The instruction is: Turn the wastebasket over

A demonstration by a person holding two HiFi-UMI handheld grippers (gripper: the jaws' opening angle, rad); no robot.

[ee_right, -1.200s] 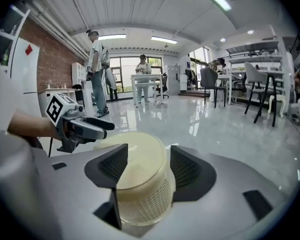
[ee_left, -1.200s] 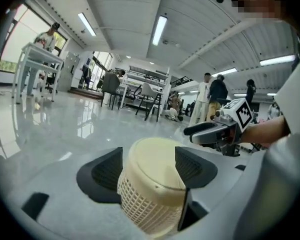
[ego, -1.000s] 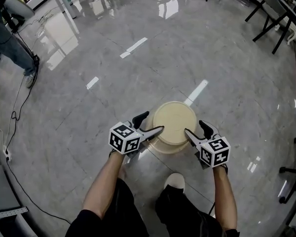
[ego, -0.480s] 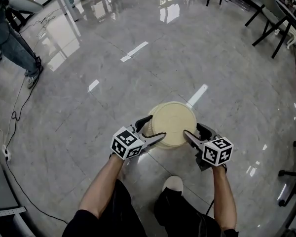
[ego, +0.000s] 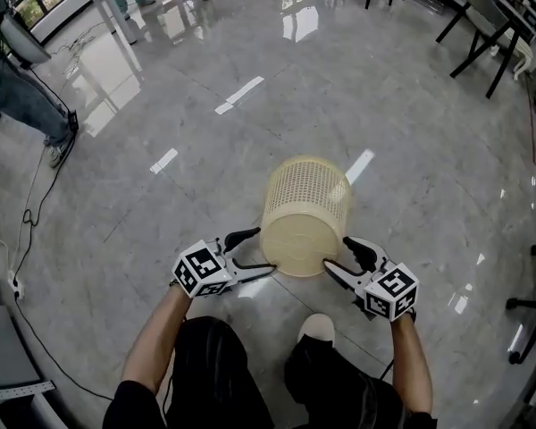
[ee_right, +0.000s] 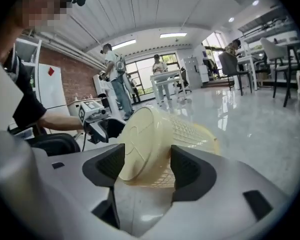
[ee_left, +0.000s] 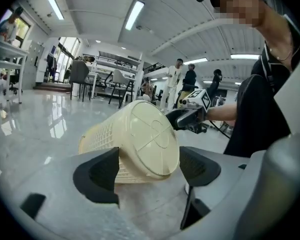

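On the grey marble floor [ego: 411, 150], just ahead of the person's shoe [ego: 317, 327], the basket [ego: 305, 206] lies tipped. Its solid round base faces near, toward the person, and its open mouth points far, away from them. The mesh wall shows on top in the head view.

The left gripper [ego: 264, 250] sits at the base's near-left edge, and the right gripper [ego: 337, 252] at its near-right edge, so the two flank the base.

In the left gripper view the fingers [ee_left: 97, 176] stand wide apart. The base disc and part of the mesh wall fill the gap beyond them, and nothing is clamped.

In the right gripper view the fingers [ee_right: 190, 171] are likewise spread wide, with the base rim and the wall seen between them. Whether any fingertip actually touches the basket I cannot tell.

Each gripper view also catches the opposite gripper just past the base. Black chairs [ego: 482, 34] stand far right, and another person's legs [ego: 18, 96] are at far left.
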